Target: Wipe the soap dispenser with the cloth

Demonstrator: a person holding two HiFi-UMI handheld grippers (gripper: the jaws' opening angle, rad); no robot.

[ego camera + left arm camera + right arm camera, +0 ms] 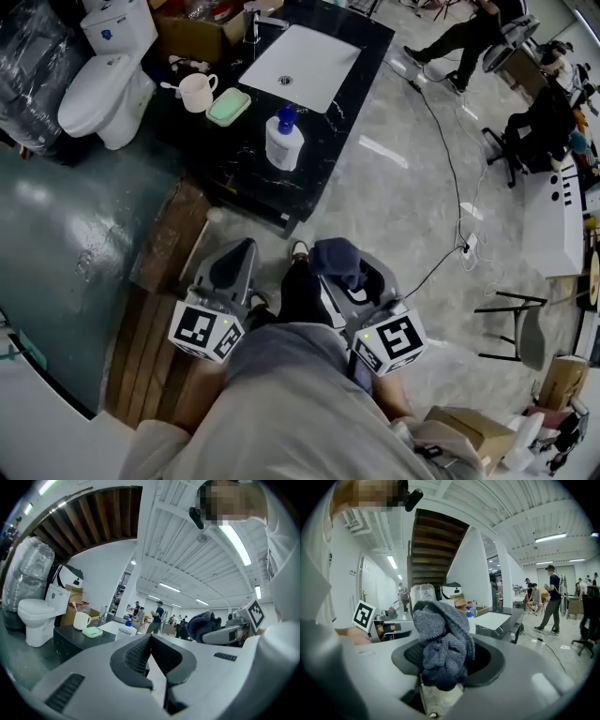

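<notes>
Cloth (443, 639): dark blue-grey knit, bunched, clamped between the jaws of the right gripper (354, 274). Left gripper (151, 645): jaws together, nothing between them. Soap dispenser (284, 139): white bottle with a blue pump, upright on the black counter (234, 164) (beside the white basin (309, 52)), well ahead of both grippers and apart from them. Green soap dish (228, 107) and mug (196, 92): farther ahead, to the left. The mug apparently holds a toothbrush.

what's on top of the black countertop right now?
On the countertop: soap dispenser, cream mug, pale green dish, inset white basin with faucet. Mug's inside can't be seen; whatever lies under the dish is covered.
</notes>
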